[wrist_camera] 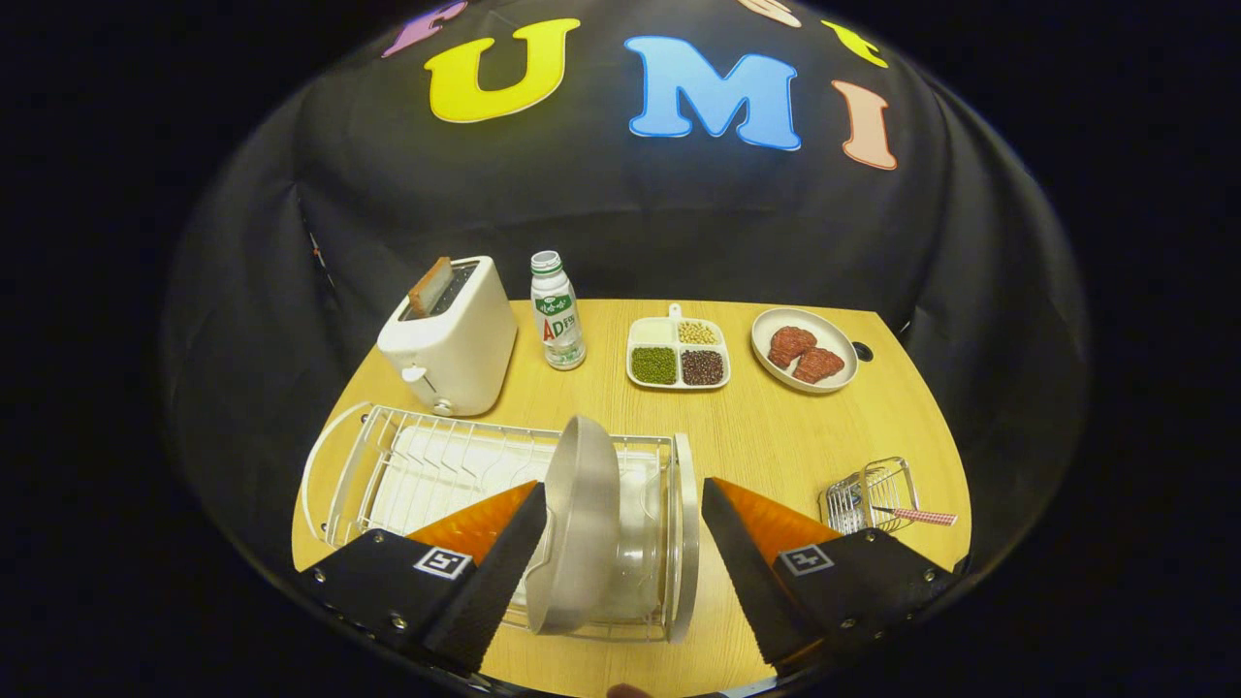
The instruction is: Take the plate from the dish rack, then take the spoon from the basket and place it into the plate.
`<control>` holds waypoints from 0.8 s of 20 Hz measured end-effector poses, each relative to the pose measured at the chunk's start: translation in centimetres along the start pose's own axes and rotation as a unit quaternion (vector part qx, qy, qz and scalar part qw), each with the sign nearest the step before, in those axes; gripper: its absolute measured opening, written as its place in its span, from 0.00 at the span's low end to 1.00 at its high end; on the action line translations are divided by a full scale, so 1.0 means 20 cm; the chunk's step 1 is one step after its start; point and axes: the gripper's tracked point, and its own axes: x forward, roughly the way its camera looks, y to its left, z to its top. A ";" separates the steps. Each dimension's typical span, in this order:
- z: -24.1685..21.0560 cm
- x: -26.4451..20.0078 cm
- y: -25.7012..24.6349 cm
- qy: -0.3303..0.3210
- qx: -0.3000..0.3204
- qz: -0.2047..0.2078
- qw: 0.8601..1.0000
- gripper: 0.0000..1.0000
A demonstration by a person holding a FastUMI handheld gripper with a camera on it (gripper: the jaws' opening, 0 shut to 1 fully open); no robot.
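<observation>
A white toaster is standing at the back of the wooden table with a slice poking out, and a bottle is sitting just beside it. Nearer in, the wire dish rack is stretching across, and the plate is standing on edge in its slots, its flat face turned sideways and its rim rising between the fingers, much closer to the left one. The gripper is hanging wide open, pressing on nothing. A divided dish of beans and an oval dish of red pieces are lying beyond. Further right, the small basket is holding the spoon, its handle pointing out rightward, well apart from the plate
</observation>
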 end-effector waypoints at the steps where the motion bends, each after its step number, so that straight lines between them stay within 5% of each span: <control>1: -0.01 0.02 0.01 0.004 0.002 -0.007 1.000 0.99; 8: -0.13 0.18 0.01 0.061 0.004 -0.067 0.996 0.85; 16: -0.15 0.19 0.11 0.062 -0.028 -0.094 0.993 0.31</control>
